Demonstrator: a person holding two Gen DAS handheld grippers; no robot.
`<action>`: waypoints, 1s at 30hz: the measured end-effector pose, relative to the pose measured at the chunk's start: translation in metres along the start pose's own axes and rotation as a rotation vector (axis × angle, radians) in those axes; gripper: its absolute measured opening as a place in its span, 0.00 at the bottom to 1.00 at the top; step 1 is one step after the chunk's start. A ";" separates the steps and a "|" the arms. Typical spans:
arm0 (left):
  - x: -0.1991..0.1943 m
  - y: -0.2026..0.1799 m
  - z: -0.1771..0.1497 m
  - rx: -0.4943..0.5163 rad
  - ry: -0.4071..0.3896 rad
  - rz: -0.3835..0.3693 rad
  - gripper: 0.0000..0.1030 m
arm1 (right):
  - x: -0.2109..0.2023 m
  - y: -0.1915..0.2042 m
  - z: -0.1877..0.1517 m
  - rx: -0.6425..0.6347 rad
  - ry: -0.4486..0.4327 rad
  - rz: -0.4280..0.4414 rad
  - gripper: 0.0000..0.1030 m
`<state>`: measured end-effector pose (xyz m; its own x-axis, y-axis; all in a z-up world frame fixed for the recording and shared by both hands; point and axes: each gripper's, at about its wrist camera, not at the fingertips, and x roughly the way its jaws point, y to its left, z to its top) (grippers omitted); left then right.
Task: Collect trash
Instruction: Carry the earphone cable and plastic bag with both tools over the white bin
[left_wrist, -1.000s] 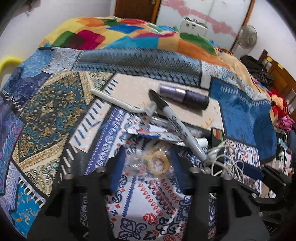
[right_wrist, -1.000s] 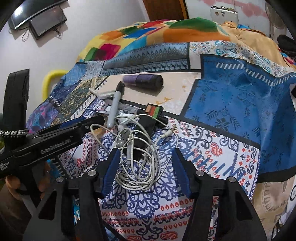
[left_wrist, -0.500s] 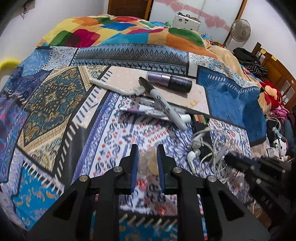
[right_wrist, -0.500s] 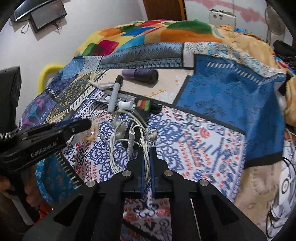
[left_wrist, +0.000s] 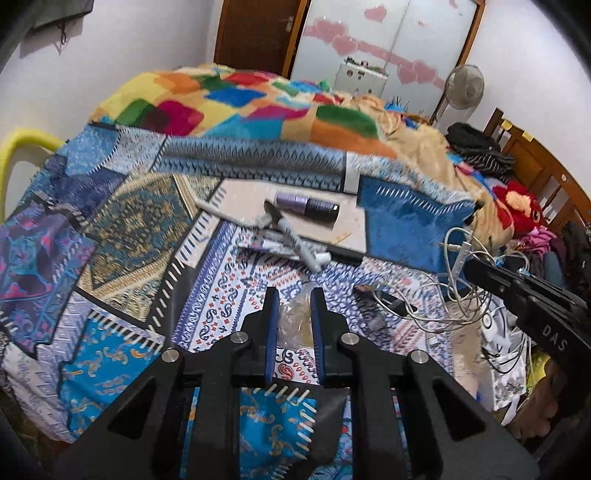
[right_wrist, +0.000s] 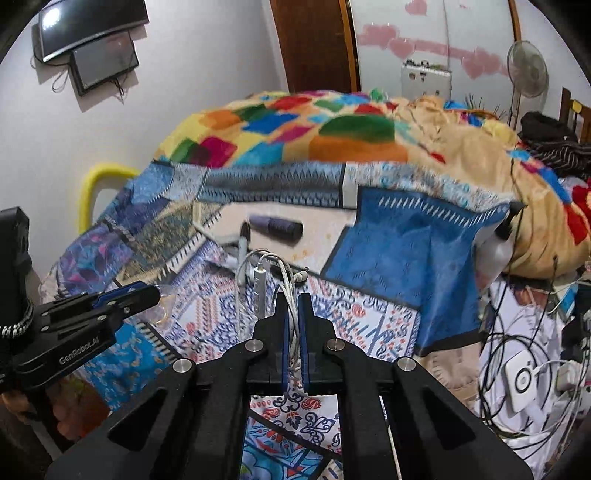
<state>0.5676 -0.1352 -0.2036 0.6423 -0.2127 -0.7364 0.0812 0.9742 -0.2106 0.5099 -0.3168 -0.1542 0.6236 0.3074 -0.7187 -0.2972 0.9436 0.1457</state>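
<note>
My left gripper (left_wrist: 293, 314) clamped a clear wrapper (left_wrist: 295, 321) above the bedspread (left_wrist: 229, 280) | my right gripper (right_wrist: 291, 317) pinched the white earphone cable (right_wrist: 258, 280) beside it, off the bedspread.

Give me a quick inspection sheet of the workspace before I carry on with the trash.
Surface: bed under a patterned blue patchwork cover.
Job's things: crumpled clear plastic wrapper; white earphone cable.
Clutter: purple bottle, marker, white toothbrush lying further back.
Grippers: left gripper jaws just closing, pinching the wrapper; right gripper shut on the earphone cable.
Cables: tangle of black and white leads beside the bed.
Surroundings: colourful blanket, standing fan, wooden door.
</note>
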 end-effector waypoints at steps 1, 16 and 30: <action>-0.005 -0.001 0.001 0.000 -0.008 -0.001 0.15 | -0.006 0.002 0.003 -0.001 -0.013 -0.002 0.04; -0.121 0.003 -0.004 -0.014 -0.148 0.009 0.15 | -0.083 0.040 0.021 -0.052 -0.130 0.015 0.04; -0.236 0.043 -0.052 -0.064 -0.245 0.078 0.15 | -0.146 0.115 0.008 -0.138 -0.172 0.096 0.04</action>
<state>0.3803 -0.0470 -0.0723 0.8109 -0.1044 -0.5759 -0.0195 0.9786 -0.2049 0.3907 -0.2522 -0.0267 0.6985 0.4220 -0.5779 -0.4496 0.8871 0.1044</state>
